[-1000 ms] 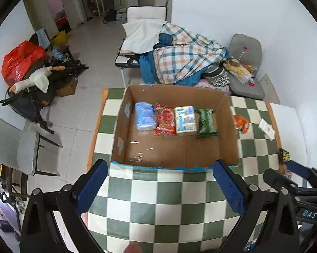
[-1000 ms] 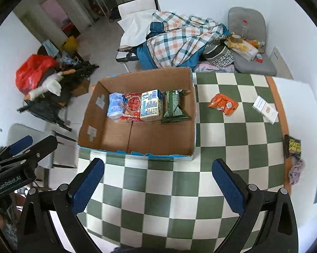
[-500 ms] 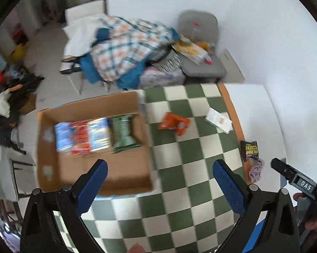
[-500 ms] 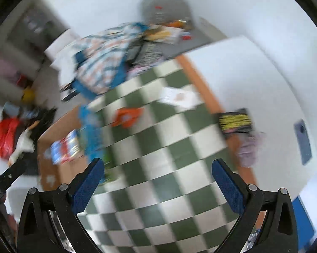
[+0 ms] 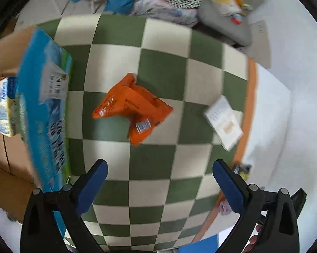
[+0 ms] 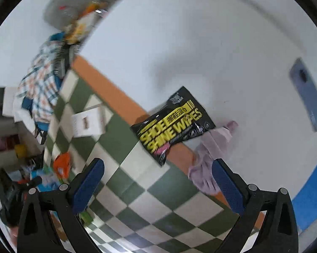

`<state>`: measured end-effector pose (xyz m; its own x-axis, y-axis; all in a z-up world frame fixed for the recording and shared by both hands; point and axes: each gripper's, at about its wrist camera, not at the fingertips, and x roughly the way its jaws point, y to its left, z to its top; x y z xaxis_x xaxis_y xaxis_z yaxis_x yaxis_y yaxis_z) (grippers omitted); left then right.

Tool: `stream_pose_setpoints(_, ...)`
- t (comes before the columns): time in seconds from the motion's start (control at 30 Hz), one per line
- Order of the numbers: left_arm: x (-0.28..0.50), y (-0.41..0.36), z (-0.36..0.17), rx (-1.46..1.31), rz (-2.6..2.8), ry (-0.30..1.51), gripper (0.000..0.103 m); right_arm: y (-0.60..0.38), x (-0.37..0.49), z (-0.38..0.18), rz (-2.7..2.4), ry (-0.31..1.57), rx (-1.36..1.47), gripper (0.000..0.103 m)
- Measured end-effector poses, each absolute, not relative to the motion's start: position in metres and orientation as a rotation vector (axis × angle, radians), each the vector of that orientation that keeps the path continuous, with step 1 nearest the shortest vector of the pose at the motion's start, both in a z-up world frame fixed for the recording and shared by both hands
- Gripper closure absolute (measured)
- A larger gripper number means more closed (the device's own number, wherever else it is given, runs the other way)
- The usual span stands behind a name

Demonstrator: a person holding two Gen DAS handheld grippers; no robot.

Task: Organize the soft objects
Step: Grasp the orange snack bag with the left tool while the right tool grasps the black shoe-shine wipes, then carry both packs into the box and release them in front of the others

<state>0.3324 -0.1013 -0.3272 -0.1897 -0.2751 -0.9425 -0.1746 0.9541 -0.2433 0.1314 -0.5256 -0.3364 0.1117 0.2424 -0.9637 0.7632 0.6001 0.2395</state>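
Observation:
An orange soft packet (image 5: 135, 108) lies on the green-and-white checked cloth (image 5: 158, 67), just ahead of my open, empty left gripper (image 5: 158, 181). The cardboard box (image 5: 44, 109) with blue printed side stands at the left, with packets (image 5: 2, 107) inside. A white packet (image 5: 223, 122) lies at the cloth's right edge. My right gripper (image 6: 158, 181) is open and empty above a black "Shoe Shine Wipes" pack (image 6: 173, 124); a crumpled mauve cloth (image 6: 209, 158) lies beside its right finger. The white packet (image 6: 89, 122) and orange packet (image 6: 62, 165) also show in the right wrist view.
A phone (image 6: 308, 94) lies on the white tabletop at the far right. Beyond the table are a grey chair (image 5: 228, 10) with clutter and a pile of plaid clothes (image 6: 42, 80). The cloth has an orange border (image 6: 108, 86).
Both grippers have swung right, away from the box. The left one has dropped toward the orange packet. The right one has moved over the black wipes pack and mauve cloth.

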Motion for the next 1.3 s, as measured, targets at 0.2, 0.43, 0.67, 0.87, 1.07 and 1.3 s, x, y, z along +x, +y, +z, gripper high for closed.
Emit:
stream_pose_setpoints(0.2, 0.347, -0.099, -0.362, -0.390, -0.006, 1.830, 0.001, -0.536, 0.154, -0.414, -0.519, 1.584, 1.053, 0.000)
stream_pose_setpoints(0.43, 0.360, -0.090, -0.386, -0.452, 0.069, 1.862, 0.001, -0.530, 0.171, -0.437, -0.615, 1.614, 1.023, 0.000)
stream_pose_setpoints(0.67, 0.370, -0.092, -0.407, -0.391, 0.136, 1.887, 0.005, -0.504, 0.194, -0.444, -0.619, 1.683, 0.780, 0.027)
stream_pose_setpoints(0.87, 0.367, -0.119, -0.404, -0.158, 0.055, 1.814, 0.044, -0.440, 0.218, -0.443, -0.363, 1.769, 0.312, 0.033)
stream_pose_setpoints(1.07, 0.333, -0.153, -0.403, 0.042, -0.082, 1.782, 0.053, -0.403, 0.222, -0.431, -0.222, 1.743, 0.221, 0.023)
stream_pose_setpoints(1.3, 0.292, -0.169, -0.404, 0.121, -0.139, 1.735, 0.053, -0.423, 0.212, -0.433, -0.300, 1.696, 0.581, 0.023)
